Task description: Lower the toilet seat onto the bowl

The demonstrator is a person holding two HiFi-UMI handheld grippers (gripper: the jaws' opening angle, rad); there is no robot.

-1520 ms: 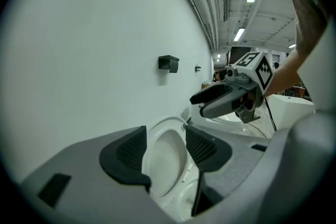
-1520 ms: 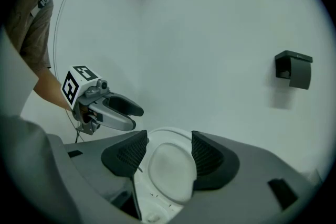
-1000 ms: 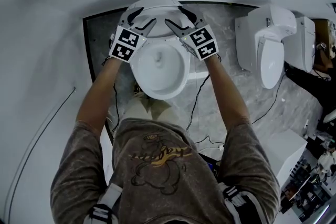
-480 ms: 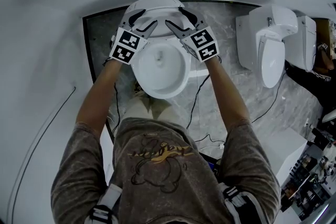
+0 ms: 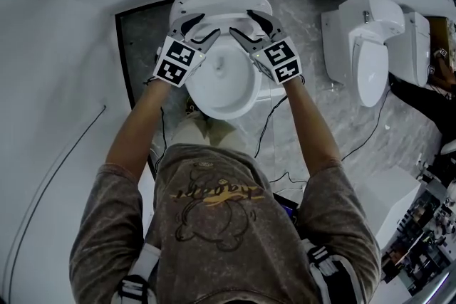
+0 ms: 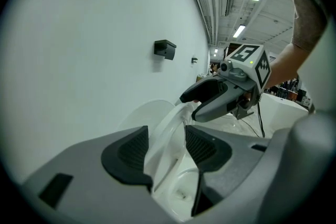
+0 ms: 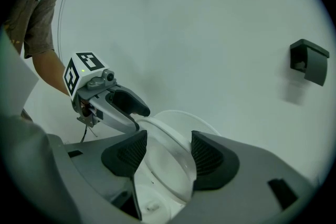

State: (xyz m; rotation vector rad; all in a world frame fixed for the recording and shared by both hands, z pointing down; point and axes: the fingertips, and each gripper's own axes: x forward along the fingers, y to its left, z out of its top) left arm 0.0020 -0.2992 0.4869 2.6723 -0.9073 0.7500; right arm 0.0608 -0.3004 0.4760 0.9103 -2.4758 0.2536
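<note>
Left gripper [image 5: 199, 29], right gripper [image 5: 249, 25] flank tilted toilet seat [image 5: 222, 30] rim over bowl [image 5: 224, 85]; second toilet [image 5: 370, 46] at right.

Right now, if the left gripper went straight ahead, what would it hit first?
The toilet seat: its rim sits between the left gripper's jaws. Beyond it, probably the right gripper.

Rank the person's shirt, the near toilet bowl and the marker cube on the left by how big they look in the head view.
1. shirt: largest by far, though it is also nearest the camera.
2. toilet bowl: clearly smaller.
3. marker cube: smallest.
</note>
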